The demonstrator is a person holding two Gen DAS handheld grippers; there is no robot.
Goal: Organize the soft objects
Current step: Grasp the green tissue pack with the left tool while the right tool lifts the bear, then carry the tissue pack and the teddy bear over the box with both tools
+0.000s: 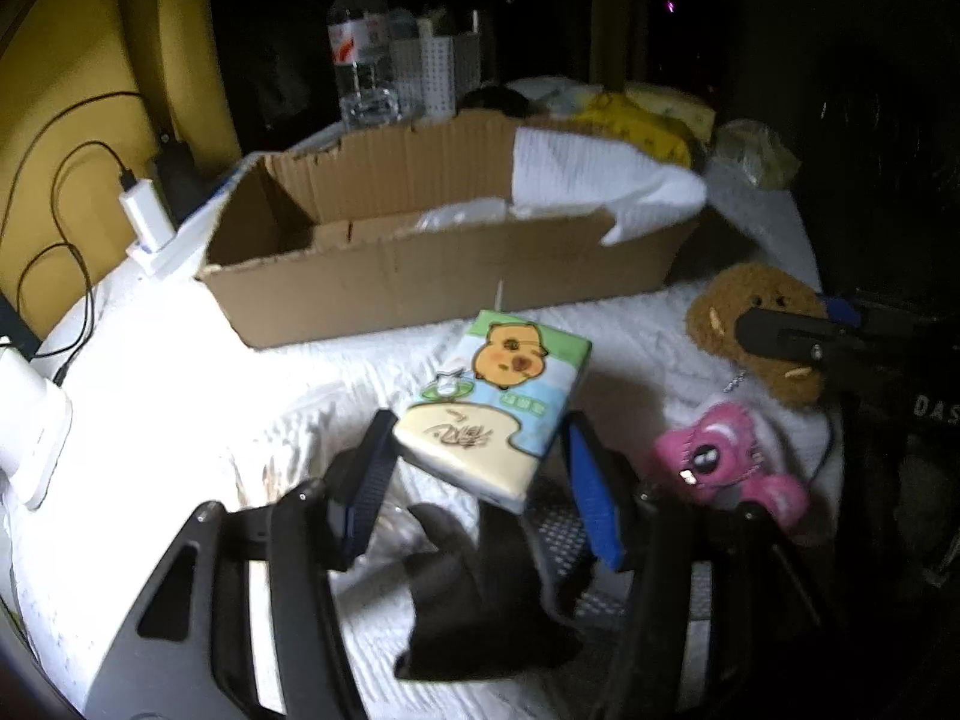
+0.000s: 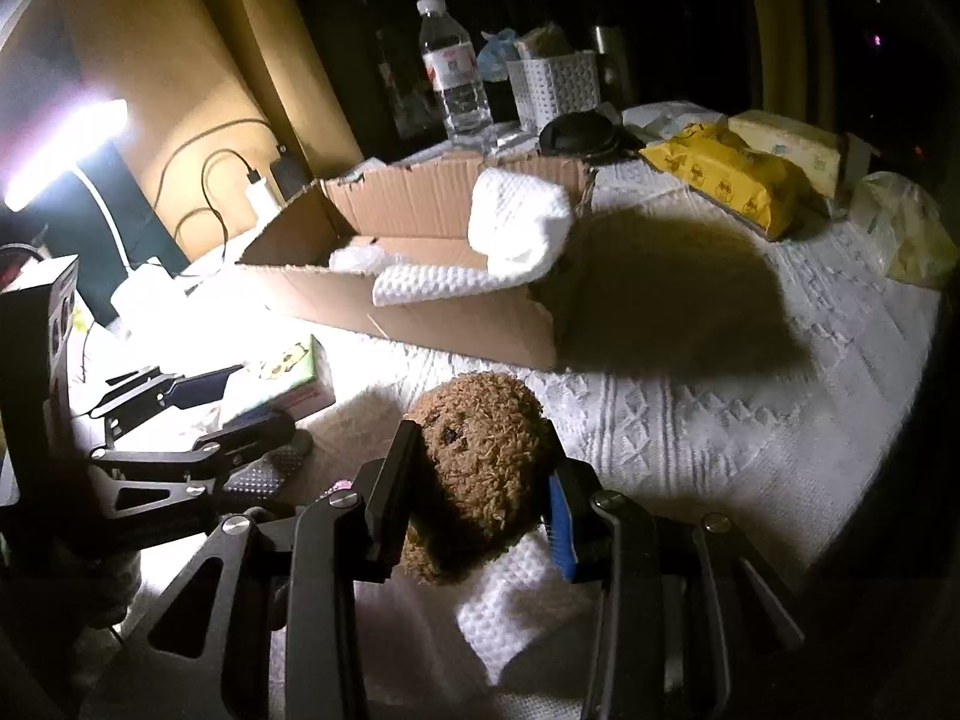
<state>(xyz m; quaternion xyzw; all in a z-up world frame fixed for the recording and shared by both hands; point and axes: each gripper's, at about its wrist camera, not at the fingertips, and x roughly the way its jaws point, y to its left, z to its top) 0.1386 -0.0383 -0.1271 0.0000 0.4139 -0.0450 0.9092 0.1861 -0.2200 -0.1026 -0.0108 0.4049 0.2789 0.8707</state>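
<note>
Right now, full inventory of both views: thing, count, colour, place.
Cardboard box: 1, brown, open, mid-table.
White cloth: 1, draped over the box's right end.
Tissue pack: 1, green, blue and cream, between the left fingers.
Brown plush: 1, between the right fingers.
Pink plush: 1, on the table, right of the tissue pack.
Water bottle: 1, clear, behind the box.
White basket: 1, right of the bottle.
Yellow pack: 1, far right, behind the box.
Charger: 1, white, left of the box.
Lamp: 1, lit, far left.
Left hand-held gripper: closed on the tissue pack.
Right hand-held gripper: closed on the brown plush.
</note>
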